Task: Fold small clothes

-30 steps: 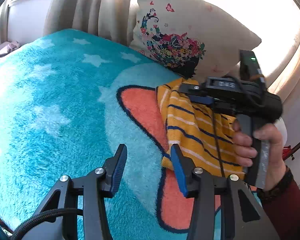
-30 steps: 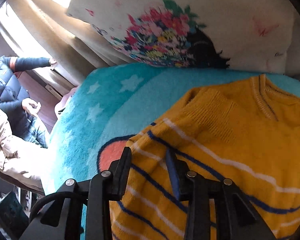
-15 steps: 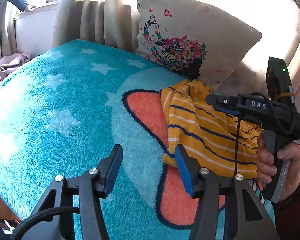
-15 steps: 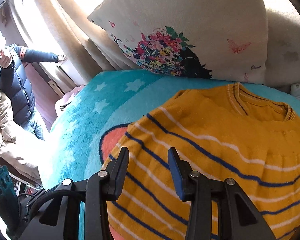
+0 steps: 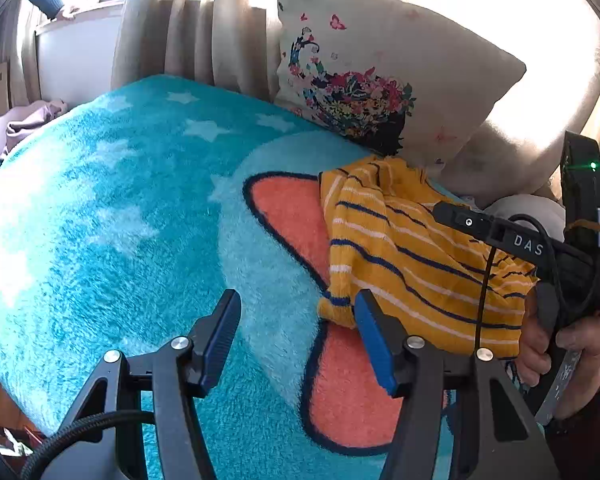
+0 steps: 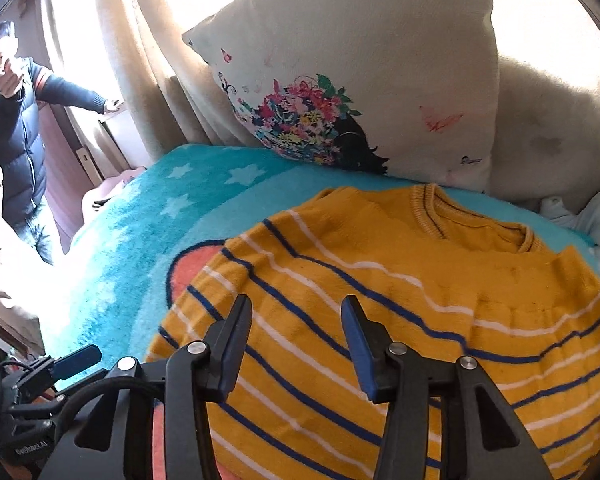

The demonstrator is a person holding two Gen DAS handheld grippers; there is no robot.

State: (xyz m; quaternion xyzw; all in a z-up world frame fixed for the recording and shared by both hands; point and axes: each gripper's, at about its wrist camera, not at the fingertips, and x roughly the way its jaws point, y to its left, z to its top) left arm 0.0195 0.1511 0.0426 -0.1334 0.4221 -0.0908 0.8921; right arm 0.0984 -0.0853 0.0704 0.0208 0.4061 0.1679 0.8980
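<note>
- Yellow striped sweater lies near the bed's pillow-end edge, its lower hem hidden by the right gripper
- Both the right and left gripper gape wide, holding nothing

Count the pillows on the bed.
2: a floral-print pillow propped behind the yellow striped sweater, and a plain white one to its right. Others may be hidden.

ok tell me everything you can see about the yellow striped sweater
The sweater is a small mustard-yellow knit with thin navy and white stripes and a ribbed, navy-edged crew collar. It lies partly folded and rumpled on the teal fleece blanket, collar toward the floral pillow. Both open grippers hover near it, neither gripping it.
</note>
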